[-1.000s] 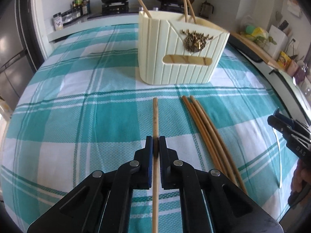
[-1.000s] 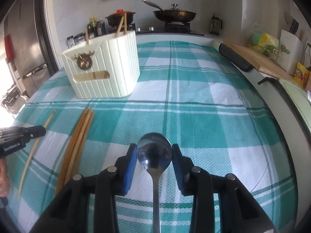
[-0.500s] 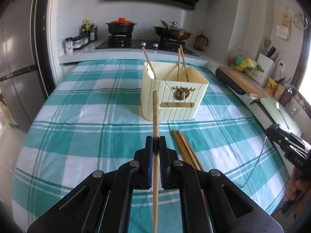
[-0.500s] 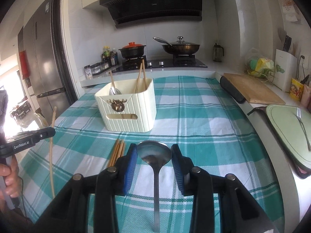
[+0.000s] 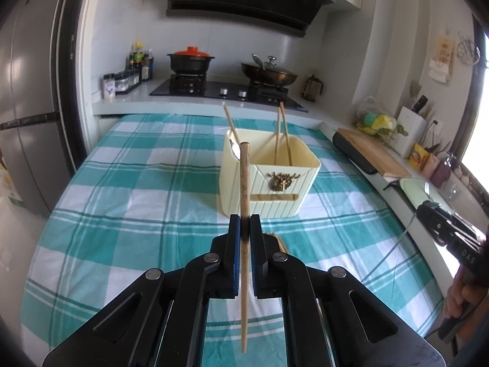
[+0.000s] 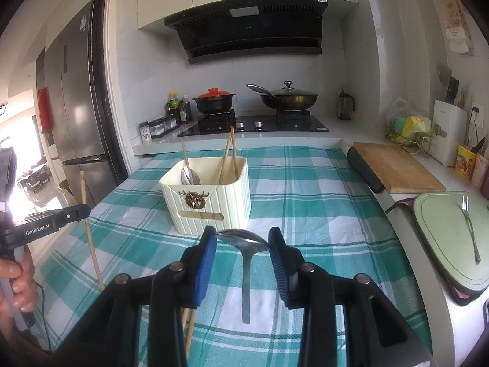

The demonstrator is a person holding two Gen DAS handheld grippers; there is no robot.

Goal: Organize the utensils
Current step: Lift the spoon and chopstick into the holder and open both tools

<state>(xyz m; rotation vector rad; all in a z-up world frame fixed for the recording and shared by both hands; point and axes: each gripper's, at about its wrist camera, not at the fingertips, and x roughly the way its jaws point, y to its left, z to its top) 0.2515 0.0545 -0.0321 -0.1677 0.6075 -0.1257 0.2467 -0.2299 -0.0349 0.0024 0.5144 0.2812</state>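
Left tool, marked "GenRobot.AI", grips 1 chopstick.

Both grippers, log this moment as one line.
left gripper: shut on wooden chopstick | right gripper: shut on metal spoon | cream ribbed caddy: ahead

Black tongs, blue pads, silver screws.

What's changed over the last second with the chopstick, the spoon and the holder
Both claws rose off the tablecloth with their loads: the left claw lifted its chopstick, the right claw its spoon, which tipped with the claw until its handle hangs down. Neither let go. The cream holder and its contents stayed put.
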